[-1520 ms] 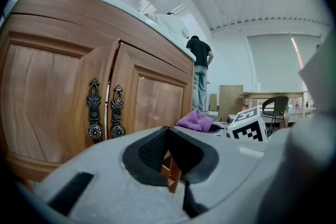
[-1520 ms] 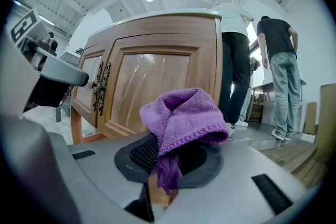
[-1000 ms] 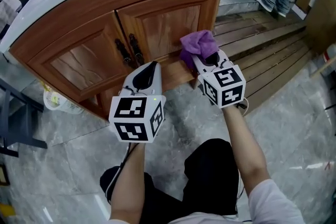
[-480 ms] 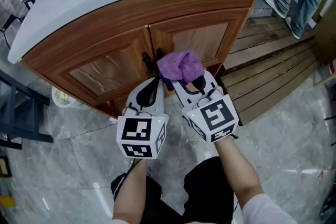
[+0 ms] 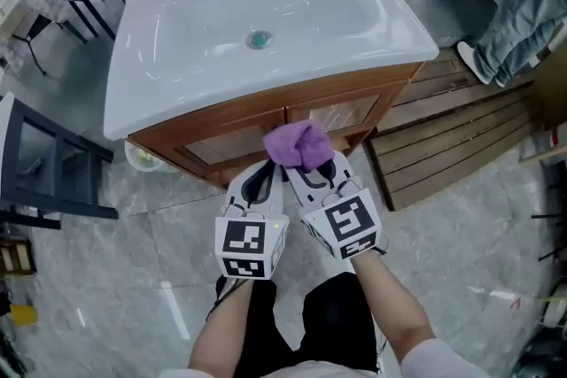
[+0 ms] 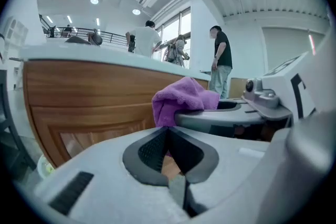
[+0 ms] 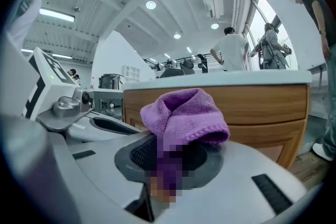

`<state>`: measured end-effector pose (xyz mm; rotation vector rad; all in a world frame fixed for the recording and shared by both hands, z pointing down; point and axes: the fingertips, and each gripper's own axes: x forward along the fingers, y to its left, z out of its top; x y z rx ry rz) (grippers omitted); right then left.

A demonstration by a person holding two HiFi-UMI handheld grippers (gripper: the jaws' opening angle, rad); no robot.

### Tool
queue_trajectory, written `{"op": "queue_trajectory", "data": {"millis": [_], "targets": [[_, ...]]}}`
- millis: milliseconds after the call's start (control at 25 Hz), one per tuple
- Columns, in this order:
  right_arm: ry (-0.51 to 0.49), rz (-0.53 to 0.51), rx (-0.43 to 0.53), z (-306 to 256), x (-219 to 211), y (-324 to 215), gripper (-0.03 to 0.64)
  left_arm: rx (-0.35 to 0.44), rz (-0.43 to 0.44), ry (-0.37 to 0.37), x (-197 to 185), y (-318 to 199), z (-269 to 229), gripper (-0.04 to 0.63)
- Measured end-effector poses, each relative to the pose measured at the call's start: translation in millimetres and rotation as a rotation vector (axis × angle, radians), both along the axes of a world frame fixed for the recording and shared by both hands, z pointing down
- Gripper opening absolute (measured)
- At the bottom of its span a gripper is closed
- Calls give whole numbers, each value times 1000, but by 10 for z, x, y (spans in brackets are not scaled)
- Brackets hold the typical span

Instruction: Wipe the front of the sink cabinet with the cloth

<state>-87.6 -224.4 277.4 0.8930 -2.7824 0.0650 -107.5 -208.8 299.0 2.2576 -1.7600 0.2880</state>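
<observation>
Purple cloth [image 5: 299,144]: clamped in right gripper [image 5: 311,170] fingers, bunched over their tips, at sink cabinet [image 5: 221,151] front. Left gripper [image 5: 259,182]: fingers together, empty, just beside cloth.

At 12 o'clock the way is closed by the cabinet front [image 5: 226,150], overhung by the sink rim [image 5: 266,95]. A slatted wooden platform [image 5: 447,146] is met at 3 o'clock, a dark chair [image 5: 40,168] at 9 o'clock. Bare floor [image 5: 133,279] is left open at 8 o'clock.
</observation>
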Motion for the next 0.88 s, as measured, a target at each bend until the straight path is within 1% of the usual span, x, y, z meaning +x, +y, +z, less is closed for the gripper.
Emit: {"op": "queue_trajectory", "data": {"millis": [80,200,320,440,560,720,880], "targets": [[-17,7,-16,-366,12,103,67,-10,-13,28,22,100,-376,5],[-10,16,-31,-900,78,261,67,-13,-19,61,85,255,-957,5],[-12,22,-48,-1398,204,398,67,5,-31,51,170,396,-1537,5],[-19,26,-67,-1848,382,550,67,11,-47,33,285,551,-2008,5],[-25,20,-89,-2222,557,721,67,4,-51,35,447,714,-2375,5],[-34,9,-102,-2586,770,942,67,10,-74,80,650,919,-2770,5],[-39,-17,-100,-2795,954,1158,67,31,-108,57,784,1118,-2997,5]]}}
